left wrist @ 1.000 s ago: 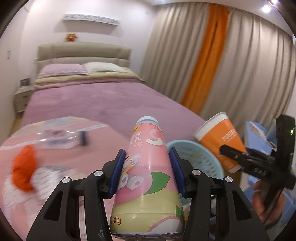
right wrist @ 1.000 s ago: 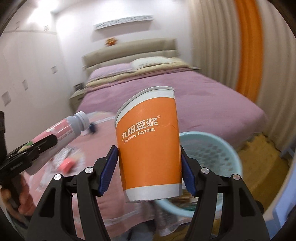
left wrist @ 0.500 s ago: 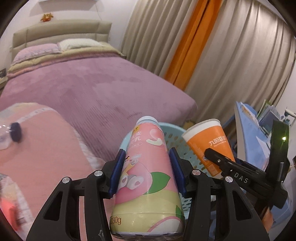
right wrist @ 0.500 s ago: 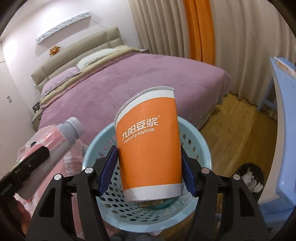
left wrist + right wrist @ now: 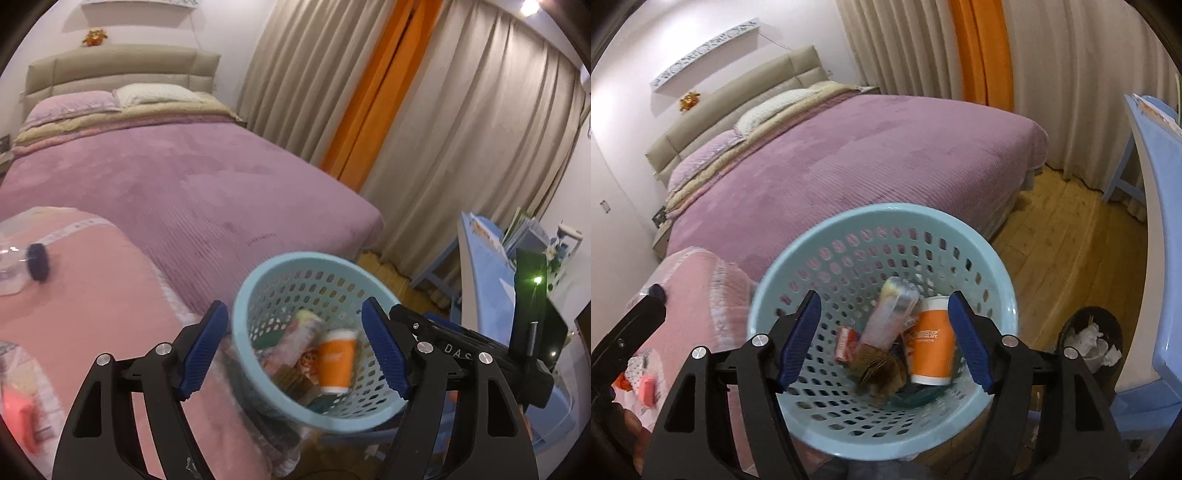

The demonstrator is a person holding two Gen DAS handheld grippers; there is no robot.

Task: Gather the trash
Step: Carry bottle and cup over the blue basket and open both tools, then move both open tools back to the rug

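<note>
Both grippers over the basket (image 5: pixel 827 236), jaws just opened: left gripper (image 5: pixel 295 350) and right gripper (image 5: pixel 884 338) wide, nothing between. Cup (image 5: pixel 929 345) and bottle (image 5: pixel 886 317) lie inside the basket. Both light, thin-walled, crush easily; grab mid-body. Pink-covered surface (image 5: pixel 92 295) beside the bed (image 5: pixel 177 184) w/ more litter.

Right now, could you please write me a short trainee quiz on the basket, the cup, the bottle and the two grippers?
1. True or false: the orange cup stands on the bed.
2. What colour is the basket?
3. The pink bottle is: A in the left gripper; B in the basket; C on the floor.

Key: 1 false, it is in the basket. 2 light blue. 3 B. The right gripper holds nothing either; both sets of jaws have just been opening.
</note>
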